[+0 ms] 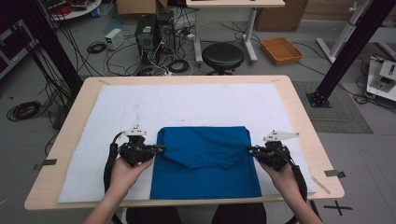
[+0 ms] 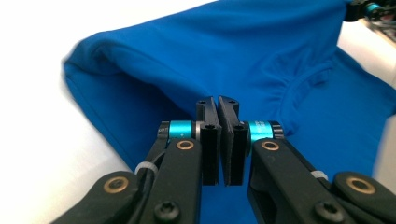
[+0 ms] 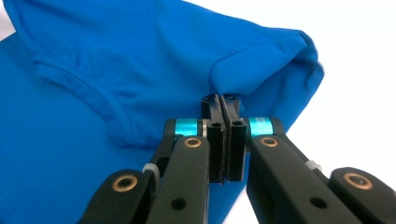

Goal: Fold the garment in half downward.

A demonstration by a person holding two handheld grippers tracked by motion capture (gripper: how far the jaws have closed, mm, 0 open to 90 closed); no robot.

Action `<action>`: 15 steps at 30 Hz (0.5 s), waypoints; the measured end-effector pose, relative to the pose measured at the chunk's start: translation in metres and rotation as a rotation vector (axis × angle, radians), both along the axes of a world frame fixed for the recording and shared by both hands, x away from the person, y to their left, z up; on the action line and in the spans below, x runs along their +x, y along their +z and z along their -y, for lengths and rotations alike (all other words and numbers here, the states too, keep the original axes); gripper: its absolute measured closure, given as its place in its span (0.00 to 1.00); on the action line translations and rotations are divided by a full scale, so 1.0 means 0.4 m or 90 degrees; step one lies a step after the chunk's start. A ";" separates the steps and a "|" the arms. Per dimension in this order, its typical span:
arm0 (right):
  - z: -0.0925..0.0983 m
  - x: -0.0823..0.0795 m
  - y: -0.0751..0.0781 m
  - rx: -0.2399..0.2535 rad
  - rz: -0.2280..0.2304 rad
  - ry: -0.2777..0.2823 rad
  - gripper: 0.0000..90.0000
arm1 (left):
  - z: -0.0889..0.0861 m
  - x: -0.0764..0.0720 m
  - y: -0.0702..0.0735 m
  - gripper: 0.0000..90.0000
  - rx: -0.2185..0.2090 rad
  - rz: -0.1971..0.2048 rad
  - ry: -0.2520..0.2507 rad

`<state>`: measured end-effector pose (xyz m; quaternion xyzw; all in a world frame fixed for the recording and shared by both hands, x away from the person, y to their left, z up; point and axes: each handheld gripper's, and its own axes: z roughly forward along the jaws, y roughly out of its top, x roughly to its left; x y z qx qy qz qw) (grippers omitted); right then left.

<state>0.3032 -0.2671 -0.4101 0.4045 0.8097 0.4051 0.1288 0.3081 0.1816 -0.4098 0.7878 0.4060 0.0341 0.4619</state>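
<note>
White padded table (image 1: pixel 116 107), blue shirt (image 1: pixel 205 158) half folded. Soft, light, limp; best pinched at side edges. Left gripper (image 1: pixel 159 148) and right gripper (image 1: pixel 251 150) clamped on cloth.

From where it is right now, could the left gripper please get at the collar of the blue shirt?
Probably not directly: the left gripper is shut on the blue shirt at its left edge, and the folded-over layer seems to cover the collar.

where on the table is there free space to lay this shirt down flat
The white mat is bare beyond the blue shirt, up to the table's far edge. Narrower strips flank it, taken by the left gripper and right gripper.
</note>
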 end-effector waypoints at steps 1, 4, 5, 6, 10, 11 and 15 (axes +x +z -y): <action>0.003 -0.015 0.002 -0.003 0.001 0.005 1.00 | -0.003 -0.014 0.000 0.97 -0.001 -0.002 -0.006; 0.011 -0.061 0.006 -0.008 -0.008 0.020 1.00 | -0.009 -0.060 -0.001 0.97 -0.006 -0.007 -0.019; 0.013 -0.076 0.006 -0.010 -0.010 0.023 1.00 | -0.011 -0.075 -0.001 0.97 -0.007 -0.010 -0.025; 0.015 -0.092 0.006 -0.012 -0.013 0.027 1.00 | -0.012 -0.090 -0.002 0.97 -0.006 -0.011 -0.029; 0.018 -0.143 0.001 -0.026 -0.012 0.040 1.00 | -0.013 -0.141 -0.006 0.97 0.001 -0.018 -0.045; 0.018 -0.153 -0.001 -0.028 -0.011 0.042 1.00 | -0.012 -0.151 -0.007 0.97 0.006 -0.020 -0.049; 0.020 -0.186 -0.008 -0.035 -0.012 0.047 1.00 | -0.007 -0.181 -0.016 0.97 0.025 -0.026 -0.061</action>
